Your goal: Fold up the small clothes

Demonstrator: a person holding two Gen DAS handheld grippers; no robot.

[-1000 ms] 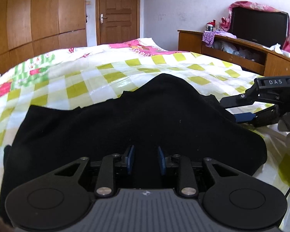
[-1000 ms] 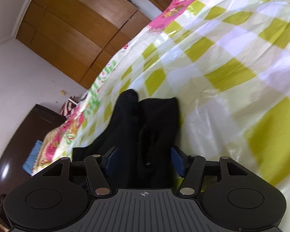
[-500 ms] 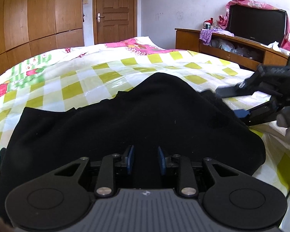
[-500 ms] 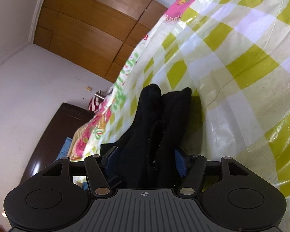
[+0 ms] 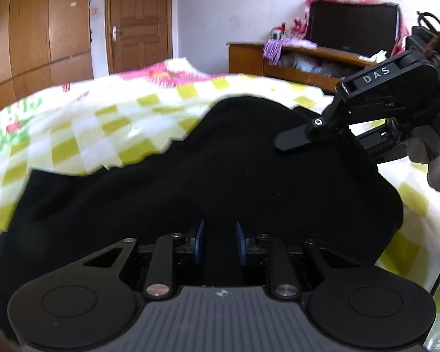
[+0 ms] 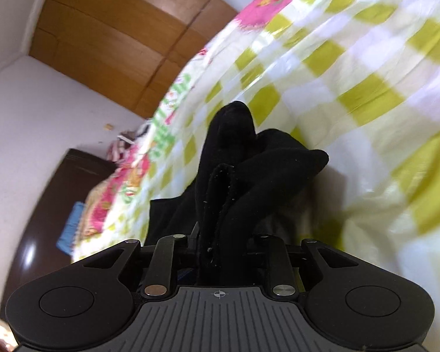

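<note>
A small black garment [image 5: 208,176] lies on the checked bedsheet [image 5: 82,135]. My left gripper [image 5: 217,242] is shut on its near edge, with black cloth between the blue pads [image 5: 199,242]. My right gripper [image 6: 220,246] is shut on a bunched fold of the same garment [image 6: 249,170] and holds it lifted off the sheet. In the left wrist view the right gripper [image 5: 352,123] hangs over the garment's right side, held by a gloved hand [image 5: 437,158].
The bed fills most of both views. A wooden cabinet [image 5: 302,67] with a dark television [image 5: 352,29] and loose cloths stands at the back right. A wooden door [image 5: 138,23] and wardrobes [image 5: 35,29] line the far wall. A dark headboard [image 6: 58,205] sits at the left.
The right gripper closed on the garment's right edge and lifted it up and inward over the cloth. The left gripper stayed shut on the near edge and rose slightly.
</note>
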